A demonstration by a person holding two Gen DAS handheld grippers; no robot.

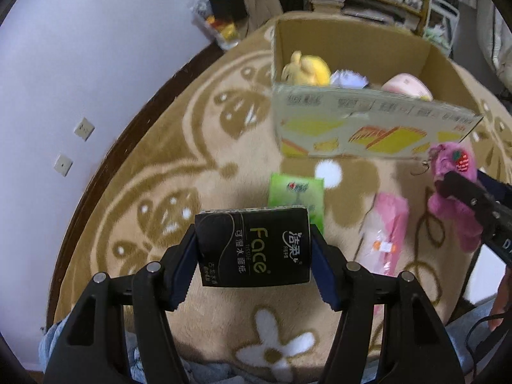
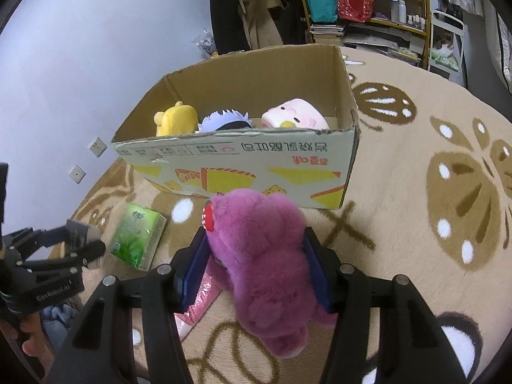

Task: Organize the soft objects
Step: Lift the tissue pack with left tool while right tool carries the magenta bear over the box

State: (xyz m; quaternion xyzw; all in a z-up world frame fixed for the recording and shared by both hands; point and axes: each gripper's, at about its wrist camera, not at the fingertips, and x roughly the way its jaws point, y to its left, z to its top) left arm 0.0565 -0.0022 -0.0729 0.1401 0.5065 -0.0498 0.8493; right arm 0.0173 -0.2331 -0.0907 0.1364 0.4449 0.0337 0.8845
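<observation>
My left gripper [image 1: 252,256] is shut on a black tissue pack [image 1: 254,248], lifted above the blanket. My right gripper [image 2: 256,268] is shut on a purple plush toy [image 2: 262,256]; the same toy [image 1: 454,192] shows at the right of the left wrist view. An open cardboard box [image 2: 243,156] stands ahead, also seen as the box [image 1: 368,128], holding a yellow plush [image 2: 176,118], a pale blue-white plush [image 2: 224,120] and a pink plush [image 2: 294,115]. A green tissue pack [image 2: 137,236] and a pink packet [image 1: 384,227] lie on the blanket.
A tan flower-patterned blanket [image 2: 416,192] covers the surface. A pale wall [image 1: 80,64] runs along the left. Shelves with bags and bottles [image 2: 368,3] and hanging clothes [image 2: 249,9] stand behind the box. A hand [image 2: 32,348] holds the left gripper's handle.
</observation>
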